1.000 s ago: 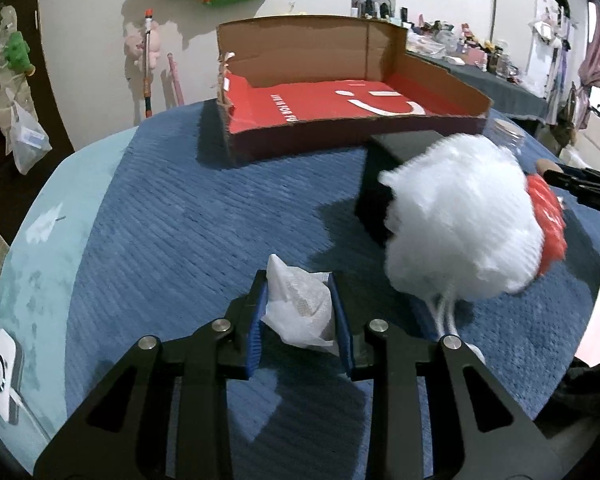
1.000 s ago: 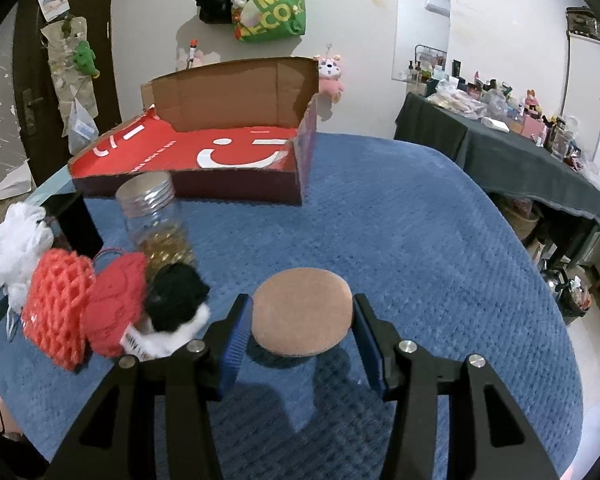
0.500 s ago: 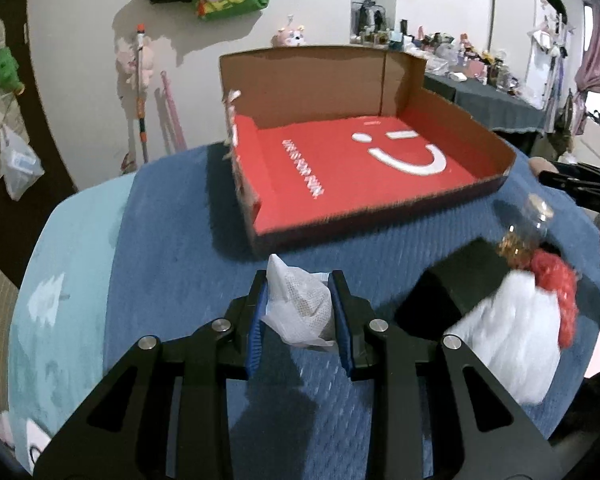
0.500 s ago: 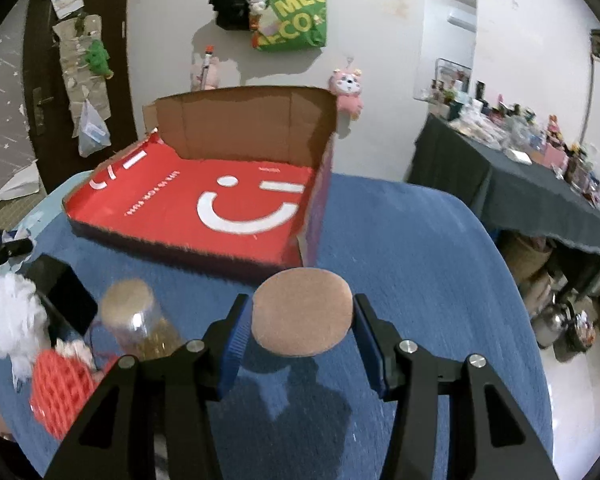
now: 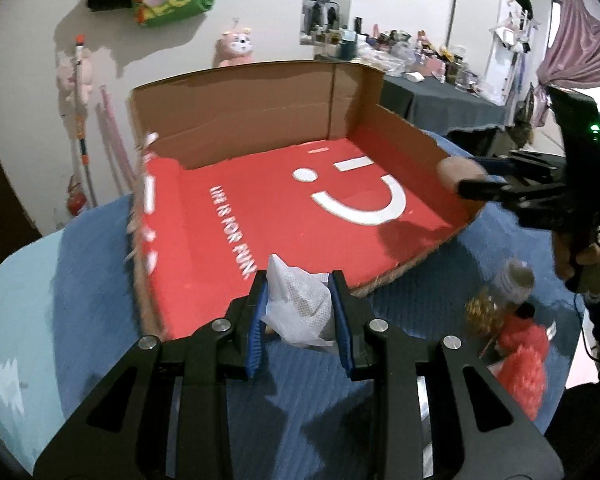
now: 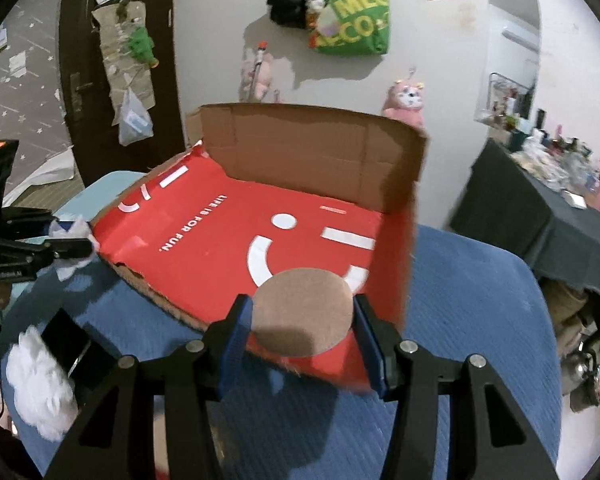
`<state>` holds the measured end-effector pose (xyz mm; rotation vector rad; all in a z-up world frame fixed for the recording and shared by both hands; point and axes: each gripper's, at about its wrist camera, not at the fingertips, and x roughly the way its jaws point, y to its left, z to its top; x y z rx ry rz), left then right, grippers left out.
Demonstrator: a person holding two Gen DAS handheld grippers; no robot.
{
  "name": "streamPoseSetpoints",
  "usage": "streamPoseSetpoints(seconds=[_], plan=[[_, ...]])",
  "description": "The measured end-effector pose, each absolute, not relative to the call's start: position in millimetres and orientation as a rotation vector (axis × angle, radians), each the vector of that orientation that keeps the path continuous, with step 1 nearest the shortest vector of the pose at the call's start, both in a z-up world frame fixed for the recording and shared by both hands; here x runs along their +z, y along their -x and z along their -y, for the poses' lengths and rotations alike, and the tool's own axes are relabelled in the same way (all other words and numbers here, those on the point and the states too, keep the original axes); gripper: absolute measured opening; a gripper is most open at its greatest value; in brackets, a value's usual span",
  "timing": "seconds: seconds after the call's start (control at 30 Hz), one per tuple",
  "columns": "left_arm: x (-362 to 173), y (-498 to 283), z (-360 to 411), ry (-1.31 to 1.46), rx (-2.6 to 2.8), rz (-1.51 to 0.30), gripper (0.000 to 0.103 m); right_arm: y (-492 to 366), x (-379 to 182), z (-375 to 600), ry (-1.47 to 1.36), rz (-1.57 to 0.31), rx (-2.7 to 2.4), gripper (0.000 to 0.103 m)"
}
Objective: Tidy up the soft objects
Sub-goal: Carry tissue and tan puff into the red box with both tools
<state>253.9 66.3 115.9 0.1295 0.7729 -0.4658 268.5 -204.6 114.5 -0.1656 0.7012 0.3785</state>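
Observation:
My left gripper (image 5: pixel 300 312) is shut on a white mesh pouch (image 5: pixel 298 314) and holds it over the near edge of the open red cardboard box (image 5: pixel 260 216). My right gripper (image 6: pixel 302 320) is shut on a round tan sponge pad (image 6: pixel 302 318), held over the box's (image 6: pixel 228 248) near right corner. Each gripper shows in the other's view: the right gripper (image 5: pixel 472 178) at the box's right rim, the left gripper (image 6: pixel 66 240) at its left rim.
The box stands on a blue textured cloth (image 5: pixel 92 280). A white bath pouf (image 6: pixel 40 388) and a black block (image 6: pixel 70 340) lie at the near left. Red mesh poufs (image 5: pixel 522 364) and a glass jar (image 5: pixel 496 300) lie beside the box.
Both grippers have risen and moved forward to the box, each still holding its object. The poufs and jar have dropped back toward the near edge of the views.

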Motion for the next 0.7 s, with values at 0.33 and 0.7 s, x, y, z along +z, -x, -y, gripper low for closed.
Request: streamPoseSetpoints(seconds=[0.33,0.7], plan=[[100,-328,-18,-0.168,-0.526,-0.881,0.028,-351,88,162,0.218,-0.879,0.417,0.054],[66,-400,5,-0.175,-0.480,-1.011,0.028,-414,59,149,0.216,-1.044,0.349,0.054]])
